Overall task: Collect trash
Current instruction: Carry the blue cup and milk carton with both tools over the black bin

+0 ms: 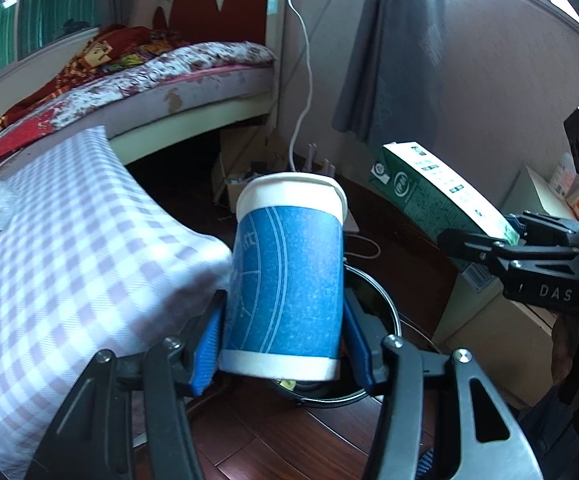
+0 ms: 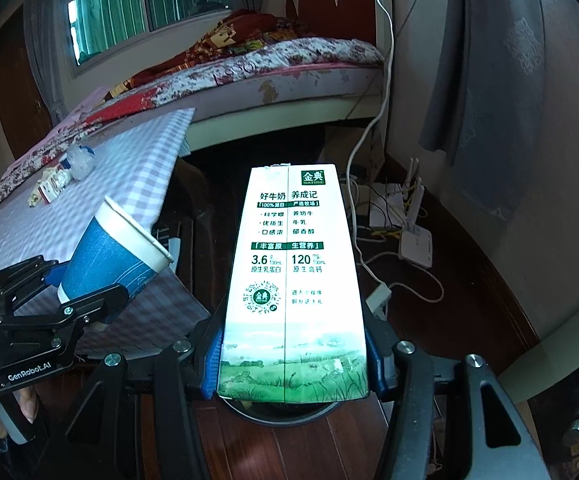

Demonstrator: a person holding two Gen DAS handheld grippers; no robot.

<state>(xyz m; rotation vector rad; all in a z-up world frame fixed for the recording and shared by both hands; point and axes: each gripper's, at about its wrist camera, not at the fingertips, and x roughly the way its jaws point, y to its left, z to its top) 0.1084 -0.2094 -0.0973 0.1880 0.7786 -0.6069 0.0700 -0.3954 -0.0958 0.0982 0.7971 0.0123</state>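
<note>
Gripping a cup (image 1: pixel 285 280), the left tongs (image 1: pixel 283 340) hover over the bin (image 1: pixel 385 312); the right tongs (image 2: pixel 293 360) clamp a carton (image 2: pixel 293 280). Both await dropping; scraps (image 2: pixel 55 184) remain on the tabletop (image 2: pixel 137 168).

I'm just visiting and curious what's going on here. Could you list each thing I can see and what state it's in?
Left gripper: shut on the paper cup.
Paper cup: held, tilted, above the bin.
Right gripper: shut on the milk carton.
Milk carton: held, its top end pointing away.
Trash bin: on the floor below both items, open-topped.
Table: covered with checked cloth, small litter on it.
Bed: unmade.
</note>
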